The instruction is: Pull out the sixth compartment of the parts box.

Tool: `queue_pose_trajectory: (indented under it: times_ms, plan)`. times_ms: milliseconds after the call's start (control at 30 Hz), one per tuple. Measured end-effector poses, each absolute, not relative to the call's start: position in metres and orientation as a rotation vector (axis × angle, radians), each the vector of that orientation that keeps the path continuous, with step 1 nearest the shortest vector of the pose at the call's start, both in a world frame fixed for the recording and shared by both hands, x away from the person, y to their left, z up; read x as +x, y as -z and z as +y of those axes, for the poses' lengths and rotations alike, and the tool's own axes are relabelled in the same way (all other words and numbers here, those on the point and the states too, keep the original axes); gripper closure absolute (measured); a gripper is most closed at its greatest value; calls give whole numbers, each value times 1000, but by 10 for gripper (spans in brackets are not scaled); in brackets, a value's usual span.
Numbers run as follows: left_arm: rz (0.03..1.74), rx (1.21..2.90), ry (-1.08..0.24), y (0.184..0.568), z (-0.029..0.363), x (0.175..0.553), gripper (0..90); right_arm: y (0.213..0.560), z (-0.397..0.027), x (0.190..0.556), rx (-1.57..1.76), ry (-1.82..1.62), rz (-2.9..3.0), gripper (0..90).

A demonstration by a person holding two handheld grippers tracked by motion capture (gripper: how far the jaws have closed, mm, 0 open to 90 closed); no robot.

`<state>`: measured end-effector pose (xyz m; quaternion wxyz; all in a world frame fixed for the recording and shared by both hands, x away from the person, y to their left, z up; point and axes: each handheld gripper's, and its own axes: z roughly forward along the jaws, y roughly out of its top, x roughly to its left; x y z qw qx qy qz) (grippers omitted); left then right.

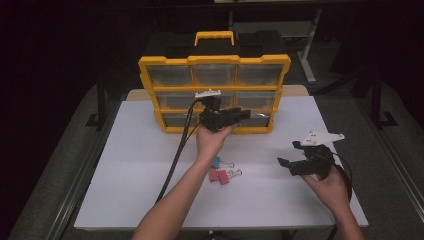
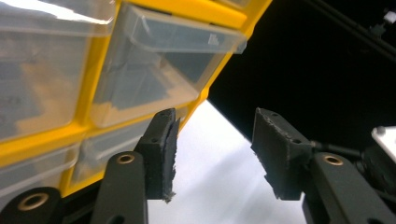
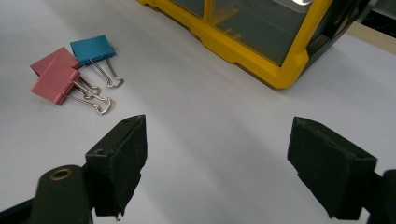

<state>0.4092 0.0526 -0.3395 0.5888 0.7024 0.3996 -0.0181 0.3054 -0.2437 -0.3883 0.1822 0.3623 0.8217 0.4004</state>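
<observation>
A yellow organizer (image 1: 214, 60) with clear drawers stands upright at the back of the white table (image 1: 140, 170). My left gripper (image 1: 242, 114) hovers in front of its bottom row, jaws pointing right. In the left gripper view the left gripper (image 2: 215, 135) is open with nothing between its pads, and a clear drawer (image 2: 159, 70) lies just beyond the left pad. My right gripper (image 1: 288, 153) hangs open over the table's right side. It also stands open (image 3: 217, 140) in its own view, over bare table. A blue binder clip (image 3: 92, 49) and two pink binder clips (image 3: 53, 81) lie on the table.
The clips (image 1: 220, 172) sit mid-table, beside the left forearm. A cable (image 1: 175, 155) trails from the left gripper toward the front edge. Dark floor and metal table legs surround the table. The organizer's yellow corner (image 3: 285, 74) is close ahead of the right gripper.
</observation>
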Motion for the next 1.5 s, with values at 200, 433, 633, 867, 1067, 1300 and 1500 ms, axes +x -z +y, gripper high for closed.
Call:
queue_pose_trajectory:
  times_ms: [200, 433, 633, 867, 1067, 1300, 1500]
  plan:
    - [987, 1555, 40, 338, 38, 419, 589, 388, -244, 305, 1023, -1141, 2319, 193]
    - [1038, 1495, 67, 342, 30, 425, 645, 387, -246, 305, 1014, -1155, 2312, 195]
    - [1061, 1446, 88, 346, 26, 428, 675, 387, -247, 306, 1019, -1164, 2311, 195]
    - [1074, 1392, 99, 347, 22, 430, 708, 387, -247, 306, 1019, -1172, 2313, 196]
    - [1087, 1376, 98, 347, 20, 431, 732, 387, -248, 306, 1018, -1178, 2313, 197]
    - [1112, 1340, 120, 349, 19, 432, 748, 387, -247, 306, 1018, -1180, 2320, 200]
    - [1117, 1325, 126, 349, 18, 431, 751, 387, -247, 306, 1014, -1182, 2324, 201]
